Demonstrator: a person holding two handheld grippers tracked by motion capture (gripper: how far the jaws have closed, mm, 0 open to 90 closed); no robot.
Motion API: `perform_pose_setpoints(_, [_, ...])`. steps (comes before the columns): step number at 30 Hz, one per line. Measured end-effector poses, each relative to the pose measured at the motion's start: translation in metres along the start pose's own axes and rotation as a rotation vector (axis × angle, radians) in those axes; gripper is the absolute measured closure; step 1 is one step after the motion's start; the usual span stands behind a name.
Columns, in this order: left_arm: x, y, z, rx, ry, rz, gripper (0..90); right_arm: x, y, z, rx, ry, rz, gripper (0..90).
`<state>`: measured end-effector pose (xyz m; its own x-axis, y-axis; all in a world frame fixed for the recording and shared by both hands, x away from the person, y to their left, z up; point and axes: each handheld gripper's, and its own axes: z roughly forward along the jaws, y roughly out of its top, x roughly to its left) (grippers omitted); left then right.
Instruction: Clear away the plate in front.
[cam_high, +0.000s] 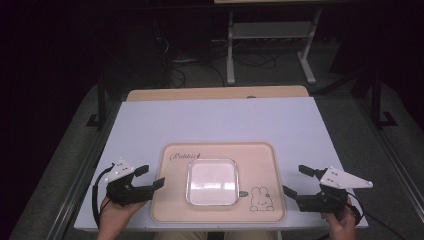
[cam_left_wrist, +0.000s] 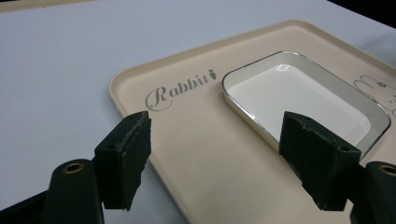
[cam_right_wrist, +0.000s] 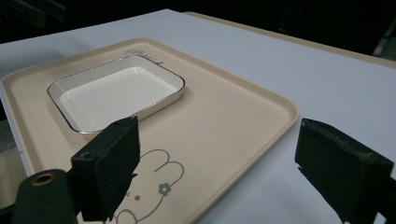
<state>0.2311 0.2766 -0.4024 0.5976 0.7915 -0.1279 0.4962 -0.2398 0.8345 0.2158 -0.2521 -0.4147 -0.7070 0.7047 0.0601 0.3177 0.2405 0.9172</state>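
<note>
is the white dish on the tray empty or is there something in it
Empty: the white dish shows only its bare glossy bottom in both gripper views, sitting upright on the beige tray.

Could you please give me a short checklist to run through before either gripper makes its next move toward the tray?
1. Left hand-held gripper open and holding nothing: ok.
2. Right hand-held gripper open and holding nothing: ok.
3. Beige plastic tray with the rabbit drawing lies flat on the white table top: ok.
4. White square dish with a silver rim sits inside the tray, empty: ok.
5. Both grippers flank the tray, neither touching it: ok.
6. Which object to grasp: cannot tell.
</note>
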Motion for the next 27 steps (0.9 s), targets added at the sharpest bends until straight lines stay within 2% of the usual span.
perform_pose_setpoints(8, [0.003,-0.010,-0.005,0.005,0.022,0.019,25.6,0.002,0.000,0.003,0.015,0.005,-0.007,13.1])
perform_pose_setpoints(15, [0.003,-0.017,-0.011,-0.006,0.036,0.010,25.6,0.003,0.001,0.004,0.023,0.009,-0.013,13.1])
perform_pose_setpoints(22, [0.002,-0.025,-0.013,-0.006,0.043,0.015,25.4,0.005,0.001,0.005,0.028,0.015,-0.017,13.1])
perform_pose_setpoints(27, [0.002,-0.028,-0.011,-0.005,0.031,0.009,25.3,0.004,0.001,0.004,0.021,0.020,-0.012,13.1])
